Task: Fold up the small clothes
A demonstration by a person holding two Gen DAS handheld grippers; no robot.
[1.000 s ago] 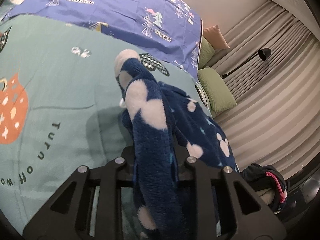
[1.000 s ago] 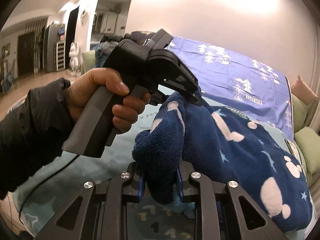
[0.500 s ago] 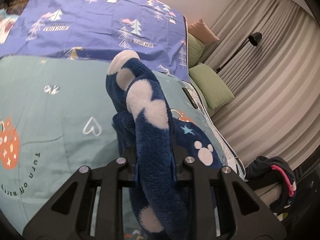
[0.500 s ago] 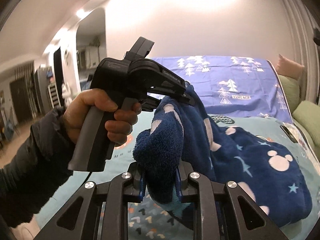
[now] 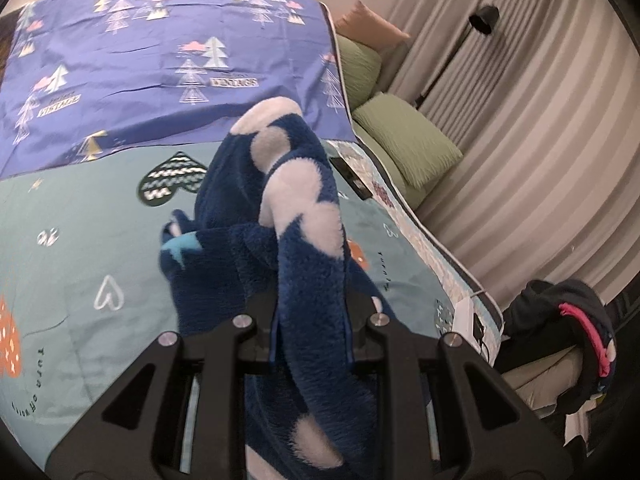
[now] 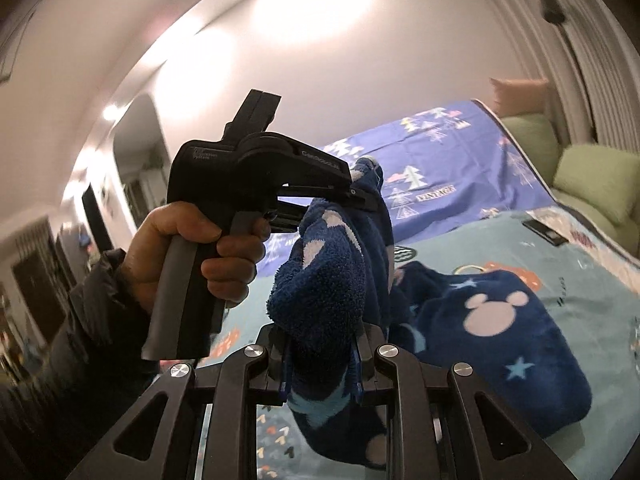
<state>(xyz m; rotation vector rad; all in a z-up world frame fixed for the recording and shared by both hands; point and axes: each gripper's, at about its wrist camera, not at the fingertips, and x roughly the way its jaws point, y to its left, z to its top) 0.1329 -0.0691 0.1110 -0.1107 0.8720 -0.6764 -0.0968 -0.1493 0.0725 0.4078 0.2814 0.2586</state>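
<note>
Garment: navy fleece garment, its upper edge being lifted while its lower part is lying on the teal bedspread.
Left gripper: fingers closing on a fleece fold.
Right gripper: likewise clamping fleece.
Relation: both grips are sitting close together; the cloth is hanging below and ahead of them.

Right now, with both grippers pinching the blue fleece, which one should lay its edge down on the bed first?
Probably the right gripper. It grips the fleece lower, nearer the bulk lying on the bed. The left gripper holds its edge higher, above the right one.
</note>
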